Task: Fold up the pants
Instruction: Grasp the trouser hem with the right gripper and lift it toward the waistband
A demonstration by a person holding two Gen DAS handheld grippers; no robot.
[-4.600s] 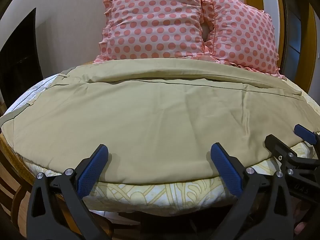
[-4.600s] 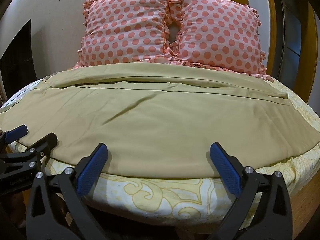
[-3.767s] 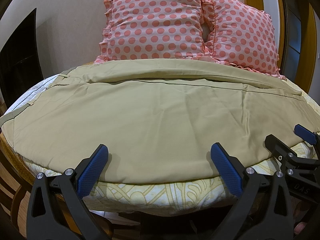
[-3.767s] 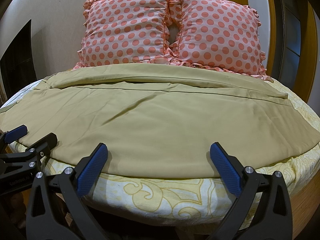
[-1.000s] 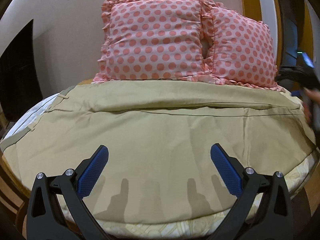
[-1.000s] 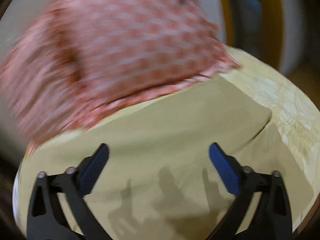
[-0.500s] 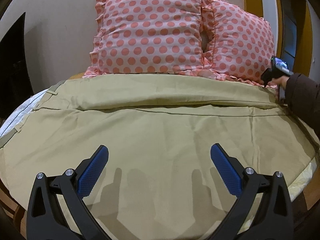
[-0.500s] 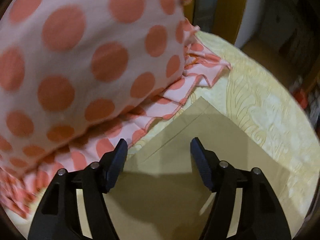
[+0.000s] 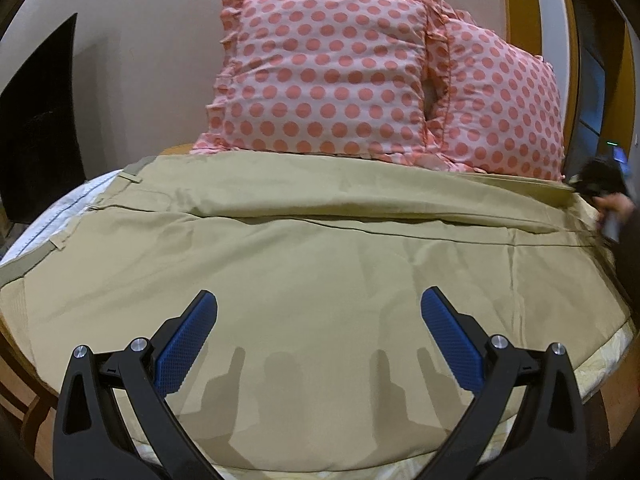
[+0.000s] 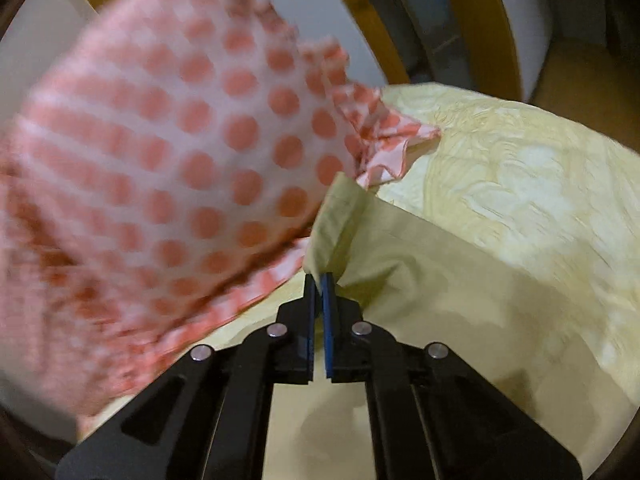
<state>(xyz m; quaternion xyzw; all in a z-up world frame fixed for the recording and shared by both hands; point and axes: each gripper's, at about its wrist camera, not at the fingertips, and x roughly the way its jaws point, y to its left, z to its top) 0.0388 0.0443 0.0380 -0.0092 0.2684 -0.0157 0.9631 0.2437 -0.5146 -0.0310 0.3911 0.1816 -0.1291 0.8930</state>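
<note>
Khaki pants (image 9: 320,264) lie spread flat across the bed, waistband at the left, leg ends at the right. My left gripper (image 9: 318,312) is open and empty, hovering over the near middle of the pants. My right gripper (image 10: 319,280) is shut on the far corner of a pant leg hem (image 10: 340,216) and lifts it beside the pillow. In the left wrist view it shows at the far right edge (image 9: 600,188), partly hidden by the hand.
Two pink polka-dot pillows (image 9: 332,80) lean against the wall behind the pants, one close to my right gripper (image 10: 160,160). A pale yellow patterned bedsheet (image 10: 520,168) covers the bed. A wooden door frame (image 9: 520,4) stands at the right.
My right gripper travelled from the near edge to the far right corner of the pants, closed on the hem and raised it. My left gripper moved forward over the pants, staying open.
</note>
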